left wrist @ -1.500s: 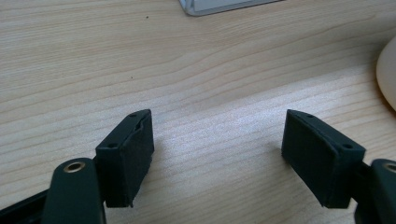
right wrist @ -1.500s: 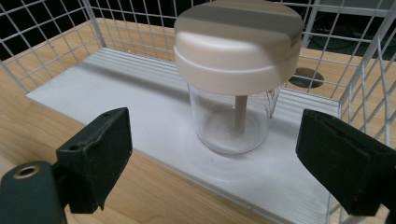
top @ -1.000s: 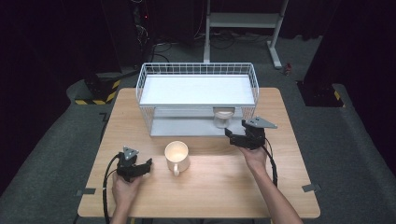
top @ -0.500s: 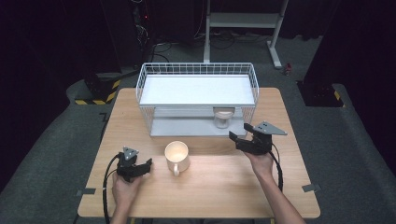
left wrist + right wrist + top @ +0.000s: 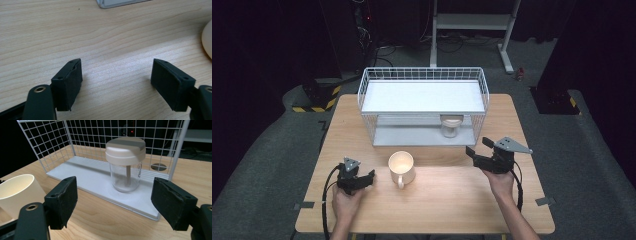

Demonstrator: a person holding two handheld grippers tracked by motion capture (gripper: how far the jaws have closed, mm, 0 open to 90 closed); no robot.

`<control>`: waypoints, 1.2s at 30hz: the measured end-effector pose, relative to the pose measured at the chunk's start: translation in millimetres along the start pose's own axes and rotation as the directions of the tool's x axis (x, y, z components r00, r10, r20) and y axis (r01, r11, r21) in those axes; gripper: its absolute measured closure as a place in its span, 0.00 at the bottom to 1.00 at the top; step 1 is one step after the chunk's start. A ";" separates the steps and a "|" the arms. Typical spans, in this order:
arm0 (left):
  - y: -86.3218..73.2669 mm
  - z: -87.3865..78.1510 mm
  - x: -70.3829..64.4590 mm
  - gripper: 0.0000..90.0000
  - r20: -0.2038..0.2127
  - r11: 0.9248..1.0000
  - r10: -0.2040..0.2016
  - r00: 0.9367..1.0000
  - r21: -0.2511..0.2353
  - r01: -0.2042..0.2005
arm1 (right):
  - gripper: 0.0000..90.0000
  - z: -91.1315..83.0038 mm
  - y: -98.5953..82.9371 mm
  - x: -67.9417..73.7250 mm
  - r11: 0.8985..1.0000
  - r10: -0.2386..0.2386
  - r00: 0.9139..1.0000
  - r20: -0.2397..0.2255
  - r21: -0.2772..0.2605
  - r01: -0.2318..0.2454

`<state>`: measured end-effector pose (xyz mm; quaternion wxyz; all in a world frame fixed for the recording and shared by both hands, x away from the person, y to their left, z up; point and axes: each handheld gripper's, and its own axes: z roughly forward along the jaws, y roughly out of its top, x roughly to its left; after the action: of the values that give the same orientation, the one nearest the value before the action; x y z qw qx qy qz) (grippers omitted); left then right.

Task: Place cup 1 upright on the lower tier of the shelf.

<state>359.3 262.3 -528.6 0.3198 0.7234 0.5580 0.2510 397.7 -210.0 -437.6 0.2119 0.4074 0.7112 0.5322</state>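
A black-and-yellow striped block (image 5: 316, 101) lies on grey floor (image 5: 262, 165) beyond the table (image 5: 447, 200).

Wooden table (image 5: 452, 200) with wire rack (image 5: 424, 107) and cream mug (image 5: 401, 167).

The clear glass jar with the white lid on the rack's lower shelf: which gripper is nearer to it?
Right. The right gripper hangs open just in front of the jar; the left gripper rests across the table, beyond the cream mug.

Cream mug (image 5: 401, 166) on pale wood table (image 5: 452, 200) — white wire rack (image 5: 422, 82), clear jar (image 5: 125, 178) with white lid, black tongs (image 5: 120, 202).
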 end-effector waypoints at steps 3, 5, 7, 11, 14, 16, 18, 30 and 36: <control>-0.1 0.2 -0.2 0.28 -0.002 1.000 -0.002 1.000 -0.003 0.002 | 0.24 -5.1 -2.7 -2.7 1.000 0.007 1.000 -0.008 0.003 -0.007; -0.1 0.2 -0.2 0.28 -0.002 1.000 -0.002 1.000 -0.003 0.002 | 0.24 -8.5 -5.4 -4.9 1.000 0.010 1.000 -0.008 0.004 -0.010; 0.0 0.1 -0.1 0.28 -0.001 1.000 -0.001 1.000 -0.002 0.001 | 0.24 -12.1 -8.2 -6.8 1.000 0.011 1.000 -0.005 0.010 -0.011; -0.1 0.2 -0.2 0.28 -0.002 1.000 -0.002 1.000 -0.003 0.002 | 0.24 -20.3 -14.6 -10.2 1.000 0.014 1.000 0.007 0.012 -0.014; 0.0 0.1 -0.1 0.28 -0.001 1.000 -0.001 1.000 -0.001 0.001 | 0.24 -26.2 -19.8 -13.3 1.000 0.023 1.000 0.016 0.010 -0.023; 0.0 0.1 -0.1 0.28 -0.001 1.000 -0.001 1.000 -0.002 0.001 | 0.24 -30.3 -23.5 -16.4 0.999 0.032 0.999 0.027 0.007 -0.032; -0.1 0.2 -0.2 0.28 -0.002 1.000 -0.002 1.000 -0.003 0.002 | 0.24 -33.1 -26.3 -18.7 0.999 0.037 0.999 0.036 0.005 -0.038; -0.1 0.2 -0.3 0.28 -0.003 1.000 -0.002 1.000 -0.003 0.002 | 0.25 -44.9 -45.5 -31.4 0.998 0.054 0.996 0.072 0.030 -0.057; -0.1 0.2 -0.2 0.28 -0.003 1.000 -0.002 1.000 -0.003 0.002 | 0.25 -46.9 -55.4 -37.5 0.996 0.056 0.993 0.107 0.059 -0.063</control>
<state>359.3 262.1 -528.8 0.3204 0.7220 0.5589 0.2524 365.2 -273.2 -478.0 0.2205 0.4624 0.7028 0.4937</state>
